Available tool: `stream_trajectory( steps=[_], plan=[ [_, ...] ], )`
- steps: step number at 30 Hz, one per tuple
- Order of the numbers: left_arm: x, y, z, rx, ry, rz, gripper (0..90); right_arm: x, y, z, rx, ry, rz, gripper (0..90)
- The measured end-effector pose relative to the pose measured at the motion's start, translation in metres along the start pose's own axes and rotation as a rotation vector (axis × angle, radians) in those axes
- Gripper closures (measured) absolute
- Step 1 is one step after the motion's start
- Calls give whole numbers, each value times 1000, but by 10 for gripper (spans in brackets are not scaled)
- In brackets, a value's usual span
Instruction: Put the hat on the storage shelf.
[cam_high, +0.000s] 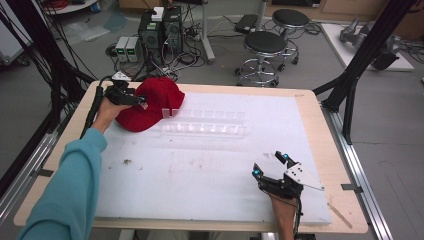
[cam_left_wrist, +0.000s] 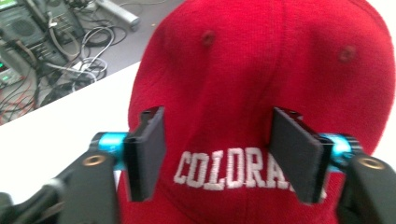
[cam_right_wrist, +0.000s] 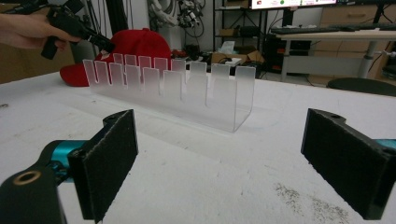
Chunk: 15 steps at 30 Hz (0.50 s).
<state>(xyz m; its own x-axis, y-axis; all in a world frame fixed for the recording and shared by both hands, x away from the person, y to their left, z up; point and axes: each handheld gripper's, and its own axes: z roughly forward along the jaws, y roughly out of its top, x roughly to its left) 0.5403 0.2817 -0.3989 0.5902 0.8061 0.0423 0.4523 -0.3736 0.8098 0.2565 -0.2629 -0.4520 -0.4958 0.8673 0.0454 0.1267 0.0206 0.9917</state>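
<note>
Open room: the white table (cam_high: 200, 185) is bare across the middle and bottom of the frame.
In the way: the clear rack (cam_high: 205, 122) at upper middle, the red cap (cam_high: 155, 102) touching its left end.

White stitched capitals on the front of the red cap (cam_left_wrist: 261, 70) read "COLORA" — the letters after that are hidden behind the pad on the right side of the left tool (cam_left_wrist: 219, 154). The word runs between the tool's two pads, close in front of them. No other writing is legible.
</note>
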Motion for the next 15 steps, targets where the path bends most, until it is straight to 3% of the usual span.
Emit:
stream_trajectory(
  steps=[2,3,5,11,15],
  plan=[
    [-2,1,0,0,-11,8,452,0,0,0,0,1,-1,97],
    [-3,1,0,0,-19,21,532,0,0,0,1,1,-1,97],
    [-4,1,1,4,-20,30,565,0,0,0,1,1,-1,97],
    [-5,1,0,24,-7,-7,758,-1,0,0,-5,-1,-4,97],
    [-5,1,-1,28,-2,-38,811,-1,0,0,-6,-3,-3,97]
  ],
)
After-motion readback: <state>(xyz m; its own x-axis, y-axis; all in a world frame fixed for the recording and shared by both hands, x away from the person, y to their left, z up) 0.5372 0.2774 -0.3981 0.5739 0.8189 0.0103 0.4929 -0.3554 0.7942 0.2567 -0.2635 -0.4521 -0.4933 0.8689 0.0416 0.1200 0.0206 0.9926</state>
